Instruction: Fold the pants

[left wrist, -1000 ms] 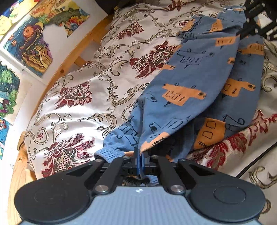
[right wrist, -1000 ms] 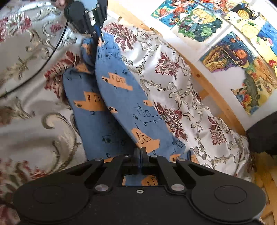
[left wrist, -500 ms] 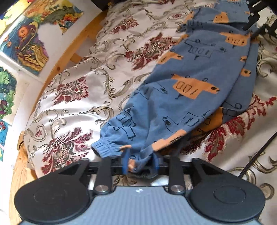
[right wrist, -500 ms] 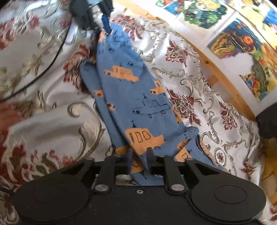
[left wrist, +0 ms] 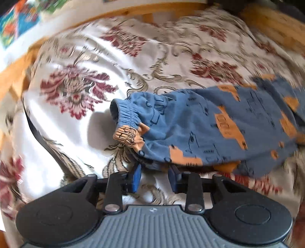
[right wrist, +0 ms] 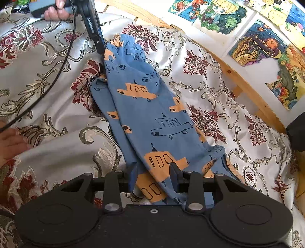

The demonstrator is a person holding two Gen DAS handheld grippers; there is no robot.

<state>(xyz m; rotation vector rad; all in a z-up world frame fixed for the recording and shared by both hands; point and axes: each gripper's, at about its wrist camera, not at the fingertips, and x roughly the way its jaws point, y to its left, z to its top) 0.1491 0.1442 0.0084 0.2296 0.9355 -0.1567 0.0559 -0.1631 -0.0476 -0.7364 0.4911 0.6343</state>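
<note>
Blue pants (right wrist: 152, 114) printed with orange cars lie on the bed, one leg folded over the other. In the left wrist view the pants (left wrist: 200, 129) stretch to the right, and their elastic cuff (left wrist: 124, 118) rests just beyond my left gripper (left wrist: 154, 176). That gripper is open and grips nothing. In the right wrist view my right gripper (right wrist: 154, 174) is open, with the waist end of the pants lying loose between its fingers. The left gripper (right wrist: 100, 50) shows at the far cuff, held by a hand (right wrist: 55, 9).
A floral satin bedspread (right wrist: 47, 95) covers the bed. A wooden bed frame (right wrist: 244, 82) and wall pictures (right wrist: 257, 47) run along the far side. A black cable (right wrist: 63, 57) crosses the spread. Another hand (right wrist: 9, 146) rests at the left edge.
Both grippers were shut on the pants a second ago and have opened and let go. The pants have settled on the bed. The left gripper has swung round to face the cuff.
</note>
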